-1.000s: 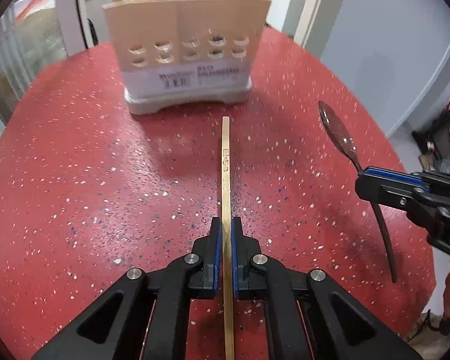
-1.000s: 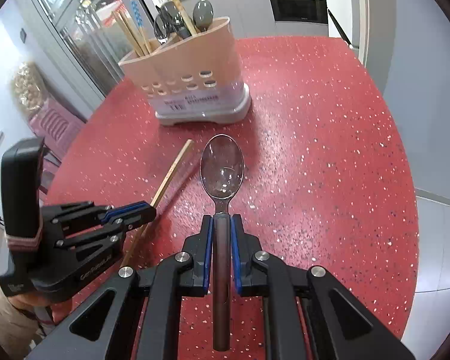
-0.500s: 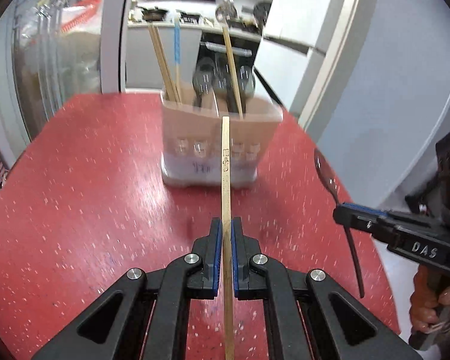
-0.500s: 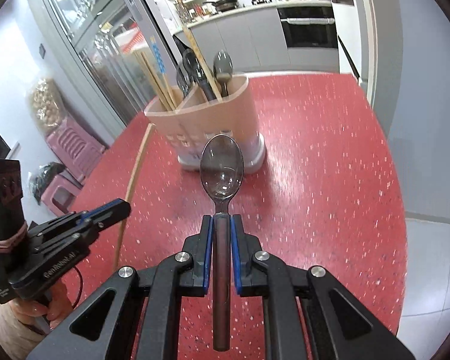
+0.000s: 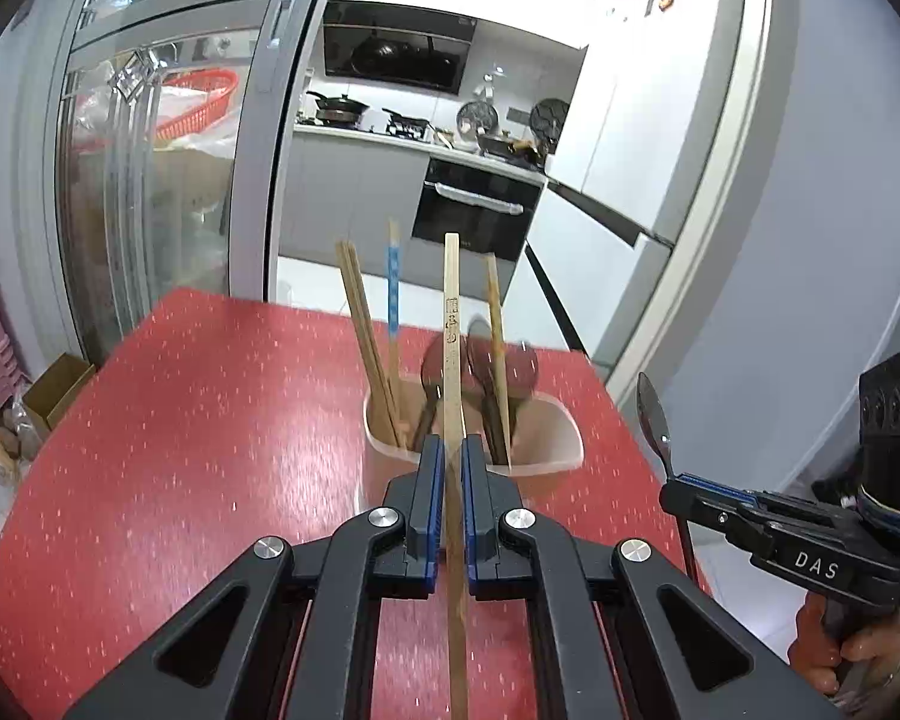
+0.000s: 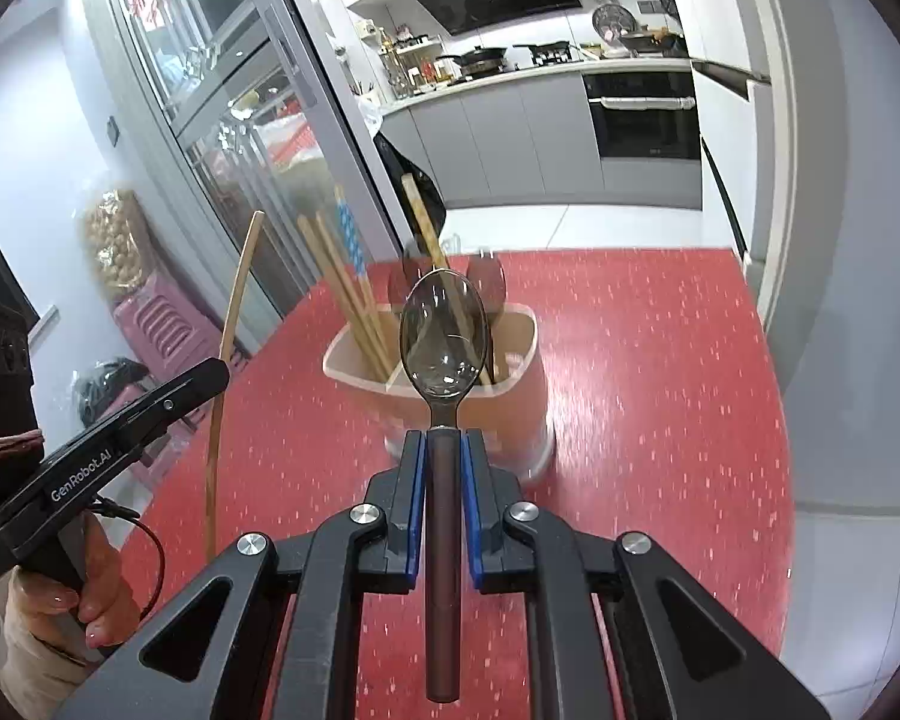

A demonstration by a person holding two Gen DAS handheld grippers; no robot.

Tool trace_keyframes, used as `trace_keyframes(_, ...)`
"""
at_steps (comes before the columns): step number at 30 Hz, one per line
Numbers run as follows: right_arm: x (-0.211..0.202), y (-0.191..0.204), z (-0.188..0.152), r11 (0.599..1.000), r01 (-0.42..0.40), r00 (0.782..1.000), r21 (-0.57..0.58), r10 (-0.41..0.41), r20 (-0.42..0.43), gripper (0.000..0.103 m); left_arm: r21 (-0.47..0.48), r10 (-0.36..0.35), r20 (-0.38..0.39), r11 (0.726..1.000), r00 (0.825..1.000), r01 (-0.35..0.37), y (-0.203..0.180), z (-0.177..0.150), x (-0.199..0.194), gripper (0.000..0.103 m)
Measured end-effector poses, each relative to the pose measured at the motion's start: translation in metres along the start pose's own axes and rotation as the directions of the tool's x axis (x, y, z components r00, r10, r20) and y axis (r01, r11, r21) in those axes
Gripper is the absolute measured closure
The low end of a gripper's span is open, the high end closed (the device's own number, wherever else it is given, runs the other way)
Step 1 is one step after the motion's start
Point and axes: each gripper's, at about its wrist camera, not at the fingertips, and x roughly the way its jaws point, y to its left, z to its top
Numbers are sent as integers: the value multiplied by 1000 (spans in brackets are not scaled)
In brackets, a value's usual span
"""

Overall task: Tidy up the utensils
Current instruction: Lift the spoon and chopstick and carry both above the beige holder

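Note:
My left gripper (image 5: 448,456) is shut on a wooden chopstick (image 5: 451,324) and holds it upright, raised just in front of the beige utensil holder (image 5: 546,450). My right gripper (image 6: 442,450) is shut on a spoon (image 6: 444,330) with a dark handle and holds it bowl-up above the near side of the holder (image 6: 516,384). The holder stands on the red speckled table (image 5: 180,450) and has several chopsticks (image 5: 363,324) on its left side and spoons (image 5: 519,366) on its right. Each gripper shows in the other's view: the right one (image 5: 684,495), the left one (image 6: 216,372).
The red table (image 6: 660,408) ends at a curved edge on the right, with grey floor beyond. Glass cabinet doors (image 5: 150,180) and pink stools (image 6: 162,324) stand to the left. A kitchen counter with an oven (image 5: 480,210) lies behind.
Both grippers have risen and tilted up, carrying the chopstick and the spoon from low over the table toward the top of the holder. The holder now appears closer and seen from above.

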Motion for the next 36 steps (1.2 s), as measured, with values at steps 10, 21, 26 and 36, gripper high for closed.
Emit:
trace_keyframes(10, 22, 0, 36, 1000, -14, 1000, -16, 15, 25, 91, -7, 32, 59, 999, 998, -32, 2, 28, 27, 72)
trace_keyframes(21, 38, -8, 65, 1000, -25, 996, -19, 27, 87, 91, -26, 60, 112, 998, 992, -58, 5, 47, 50, 72)
trace_keyframes(26, 49, -10, 74, 999, -18, 991, -31, 22, 130, 91, -43, 60, 132, 998, 989, -55, 7, 55, 59, 72)
trace_keyframes(36, 68, -3, 87, 996, 8, 968, -85, 13, 250, 91, -50, 96, 230, 995, 968, -87, 7, 71, 81, 72)
